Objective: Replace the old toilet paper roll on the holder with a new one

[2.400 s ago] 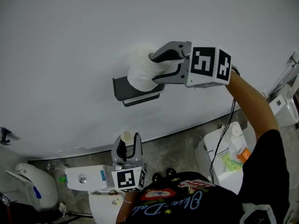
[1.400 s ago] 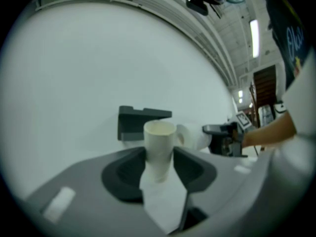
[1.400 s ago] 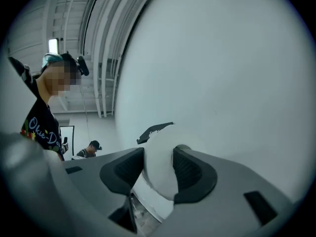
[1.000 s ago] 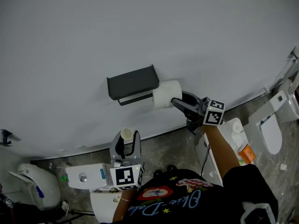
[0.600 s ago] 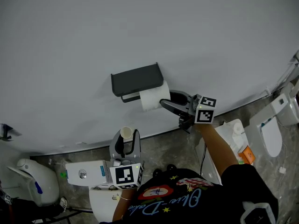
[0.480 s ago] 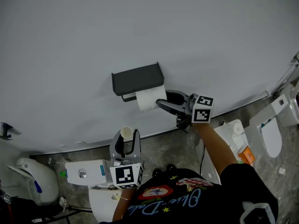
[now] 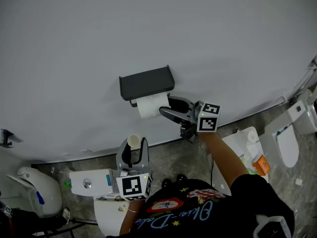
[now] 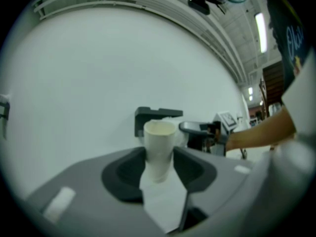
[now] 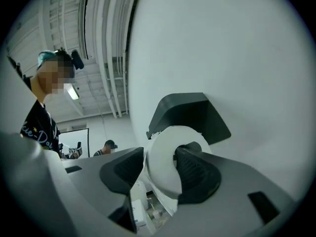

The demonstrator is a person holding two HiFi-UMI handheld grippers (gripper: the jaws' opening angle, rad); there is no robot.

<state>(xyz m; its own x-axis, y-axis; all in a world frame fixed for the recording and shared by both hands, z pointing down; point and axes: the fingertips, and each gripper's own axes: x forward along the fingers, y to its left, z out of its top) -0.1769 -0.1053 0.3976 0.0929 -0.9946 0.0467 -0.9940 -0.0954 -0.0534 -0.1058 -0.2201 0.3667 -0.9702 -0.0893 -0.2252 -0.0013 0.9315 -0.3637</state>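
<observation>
Jaws clamped: left gripper (image 7: 134, 148), right gripper (image 7: 165, 106)

The right tool (image 7: 165, 108) has carried the new roll (image 7: 148, 106) leftward, under the holder (image 7: 146, 82) (earlier beside it).

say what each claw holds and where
Left claw: empty cardboard tube, by its lower end. Right claw: toilet paper roll, by its wall, one jaw inside the core.

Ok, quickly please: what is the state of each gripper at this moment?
Left gripper: closed on the empty cardboard tube.
Right gripper: closed on the new toilet paper roll, one jaw inside its core.
</observation>
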